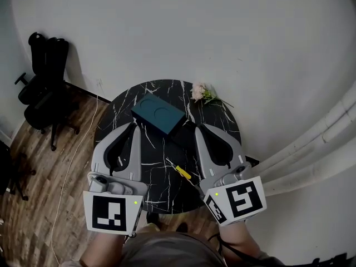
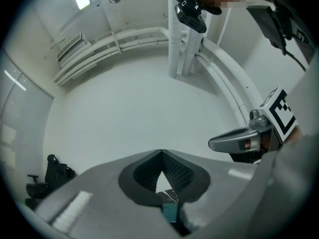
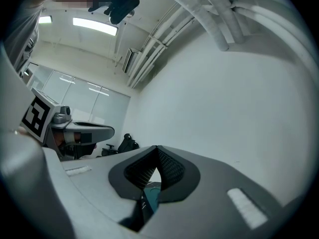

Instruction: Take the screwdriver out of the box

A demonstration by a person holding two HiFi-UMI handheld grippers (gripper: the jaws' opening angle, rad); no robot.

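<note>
A closed teal box point(image 1: 158, 114) lies at the far side of a round black marble table point(image 1: 167, 191). On the table's near half lies a screwdriver point(image 1: 183, 172) with a yellow handle, outside the box and just left of my right gripper's body. My left gripper point(image 1: 133, 127) sits at the box's near left end and my right gripper point(image 1: 198, 128) at its near right end. Both are shut, with nothing between their tips. A sliver of the box shows under the closed jaws in the left gripper view point(image 2: 170, 213) and in the right gripper view point(image 3: 152, 199).
A small bunch of pale flowers point(image 1: 200, 92) lies at the table's far edge. A black office chair point(image 1: 41, 82) stands at the left on the wood floor, with a white cable point(image 1: 72, 160) trailing nearby. White pipes point(image 1: 311, 149) run along the wall at the right.
</note>
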